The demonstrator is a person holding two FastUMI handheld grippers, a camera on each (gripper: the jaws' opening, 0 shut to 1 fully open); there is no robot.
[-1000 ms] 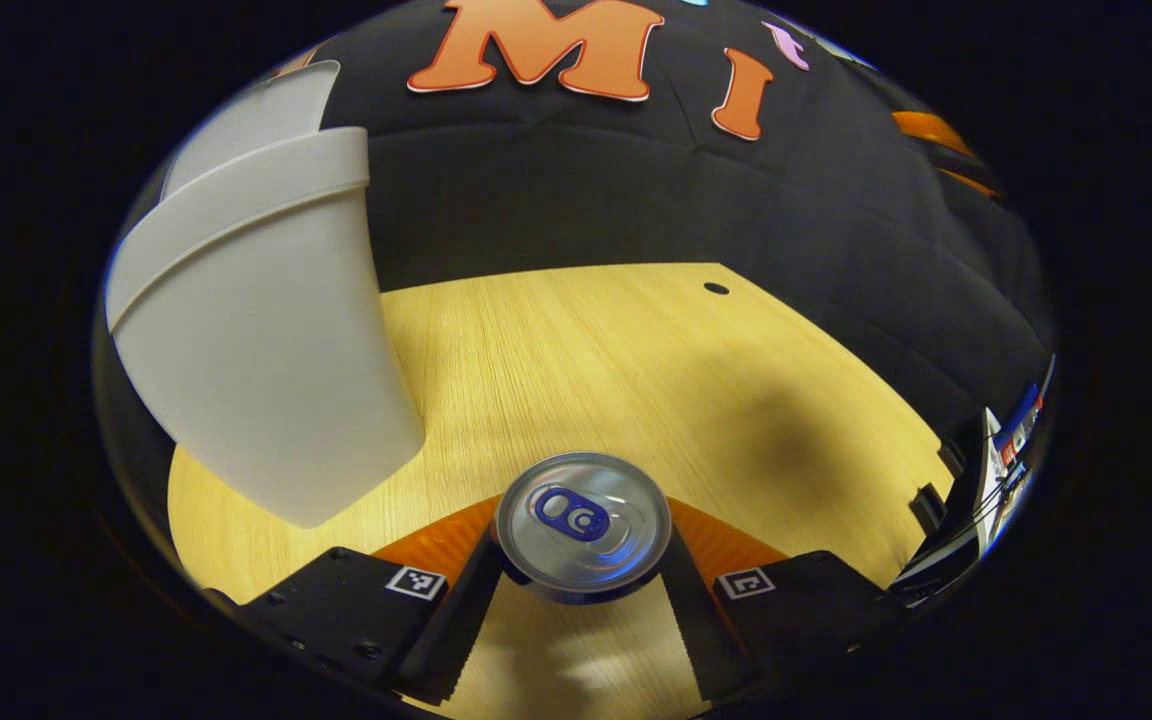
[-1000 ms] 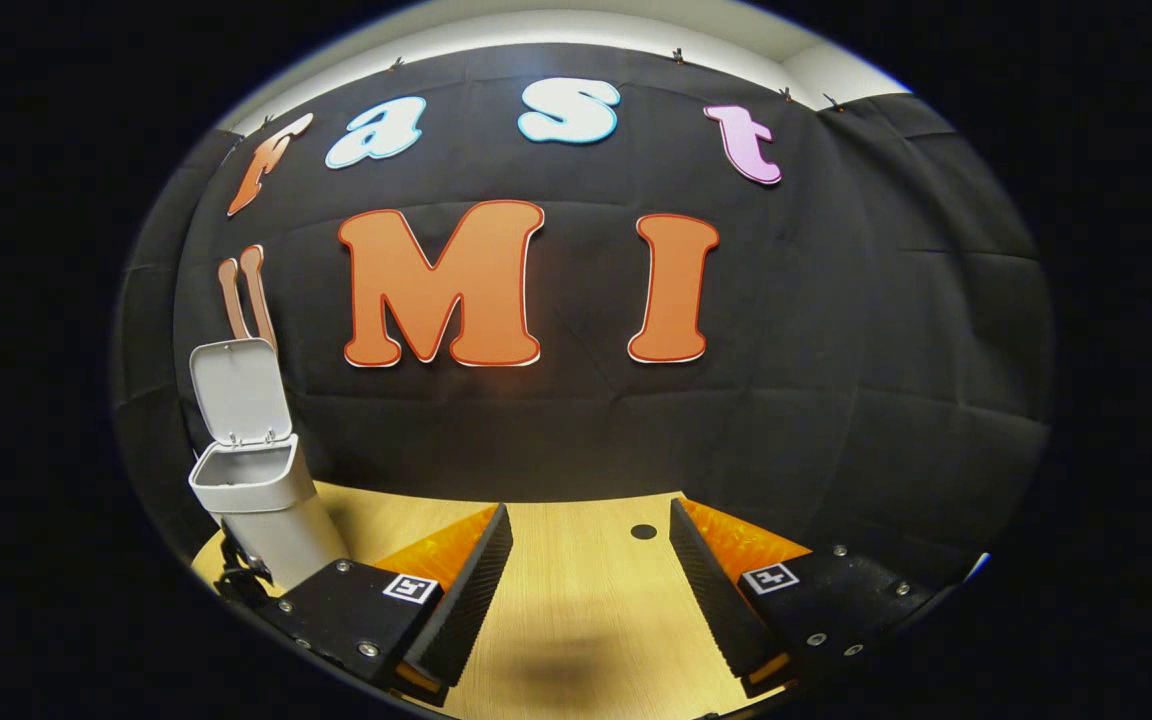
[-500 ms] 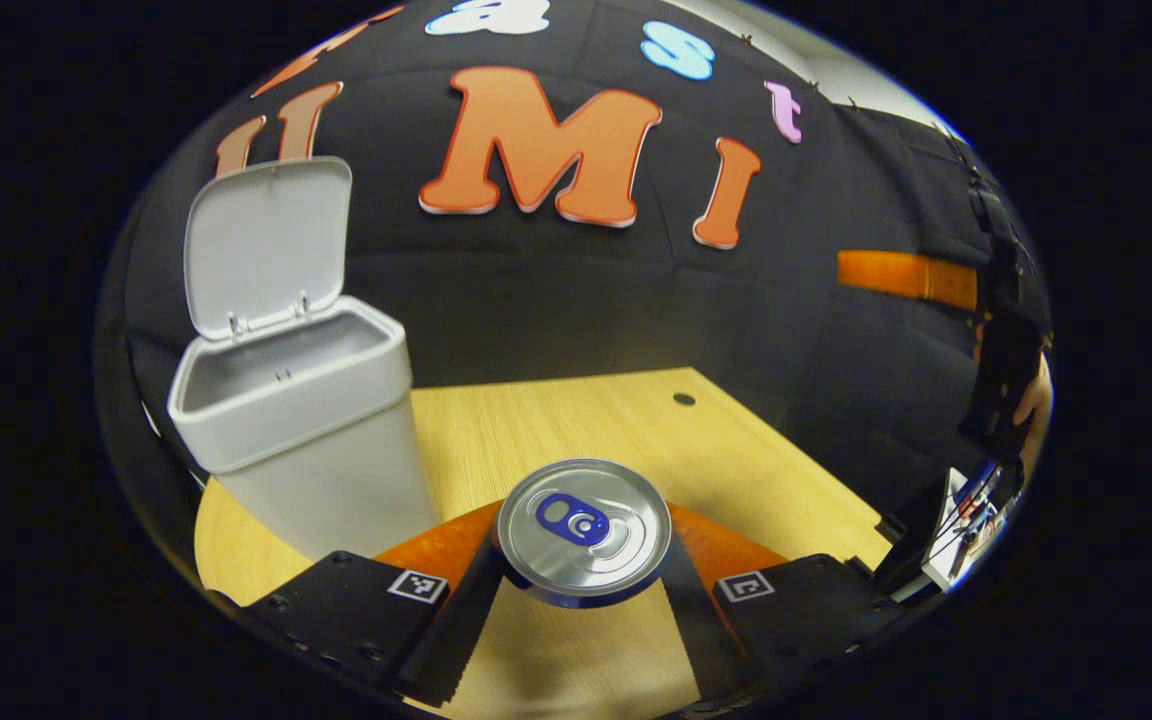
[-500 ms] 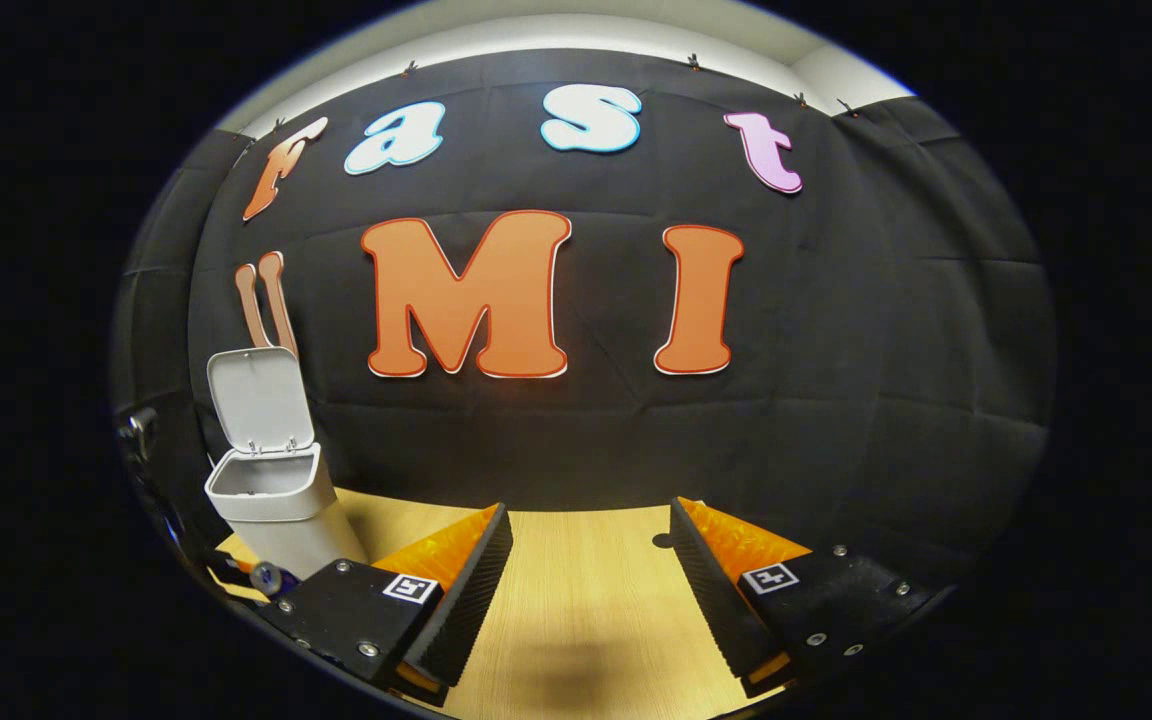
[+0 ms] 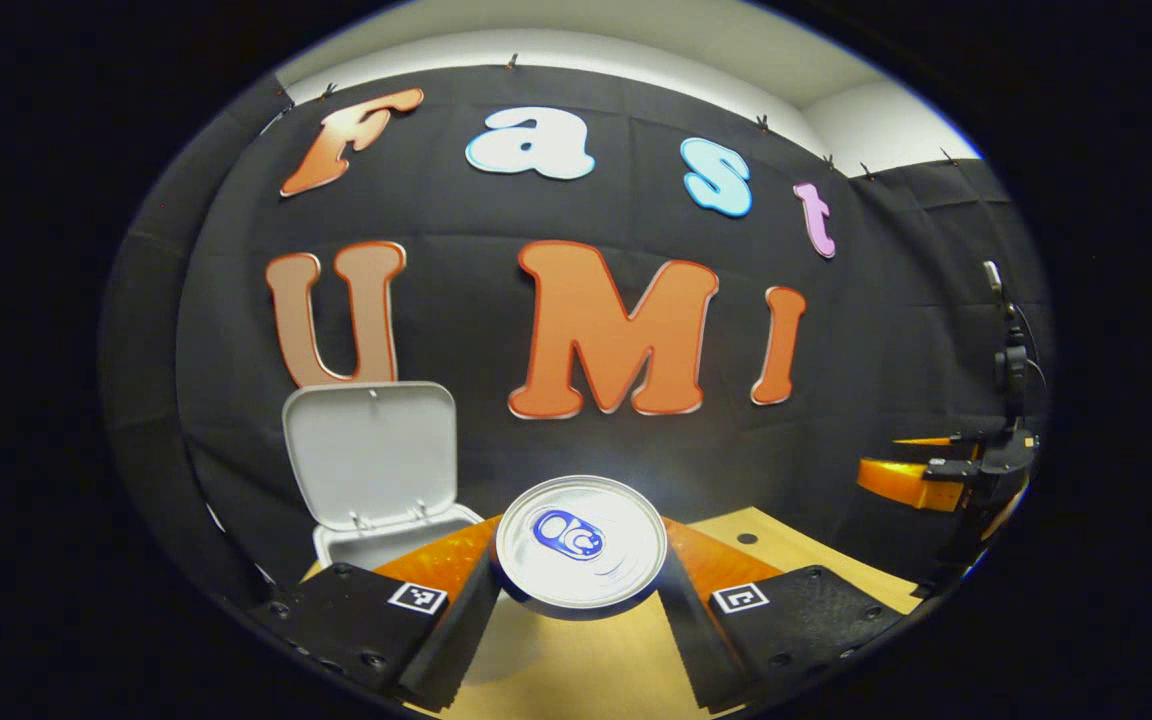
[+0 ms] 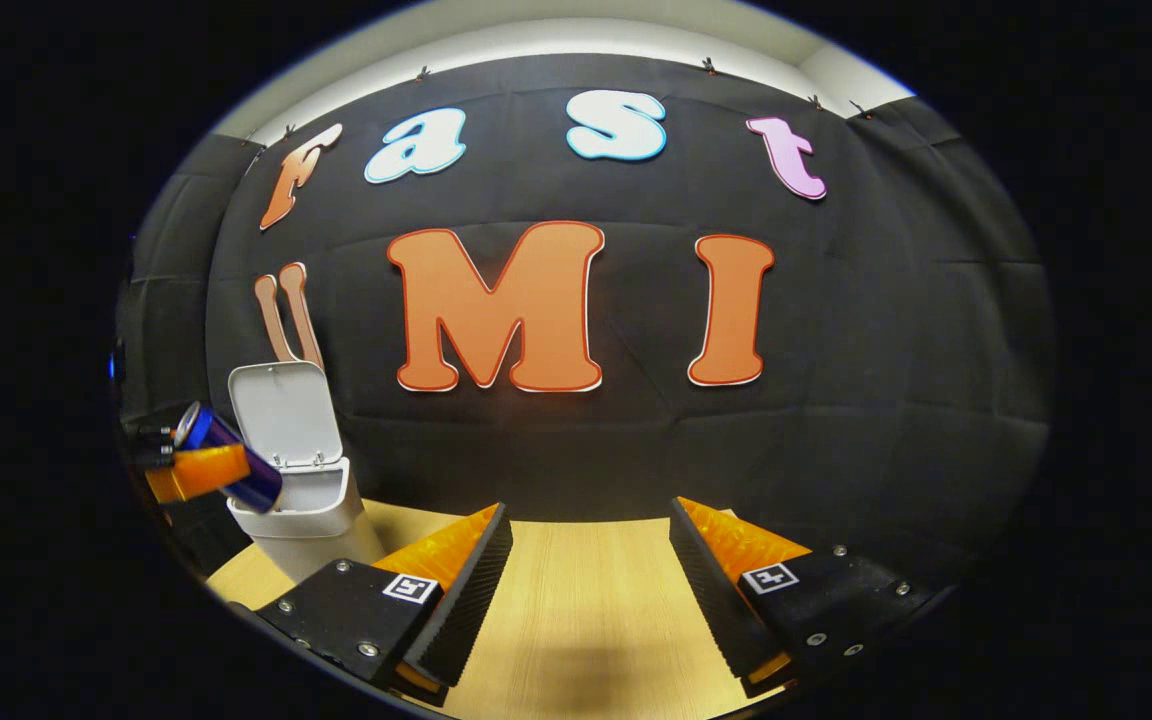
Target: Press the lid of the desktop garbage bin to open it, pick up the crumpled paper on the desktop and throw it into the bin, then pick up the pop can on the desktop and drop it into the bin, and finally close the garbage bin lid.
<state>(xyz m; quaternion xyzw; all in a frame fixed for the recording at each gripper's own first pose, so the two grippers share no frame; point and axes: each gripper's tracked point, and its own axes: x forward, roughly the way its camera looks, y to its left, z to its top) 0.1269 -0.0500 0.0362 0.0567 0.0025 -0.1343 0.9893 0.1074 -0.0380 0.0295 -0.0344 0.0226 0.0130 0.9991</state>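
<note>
The left gripper (image 5: 581, 600) clamps the pop can (image 5: 581, 540) between both fingers, lifted off the wooden desktop (image 5: 586, 670); the garbage bin (image 5: 376, 540), its lid (image 5: 371, 452) raised upright, stands just ahead to the gripper's left; the right gripper (image 6: 586, 590) hangs with jaws wide apart, holding nothing, above the desktop, the bin far off to its left.

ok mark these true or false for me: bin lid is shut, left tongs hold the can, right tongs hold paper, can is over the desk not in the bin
1. The bin lid is shut. False: it stands open above the bin.
2. The left tongs grip the can. True.
3. The right tongs hold paper. False: they are open with nothing between them.
4. The can is held in the air, not yet in the bin. True.
</note>
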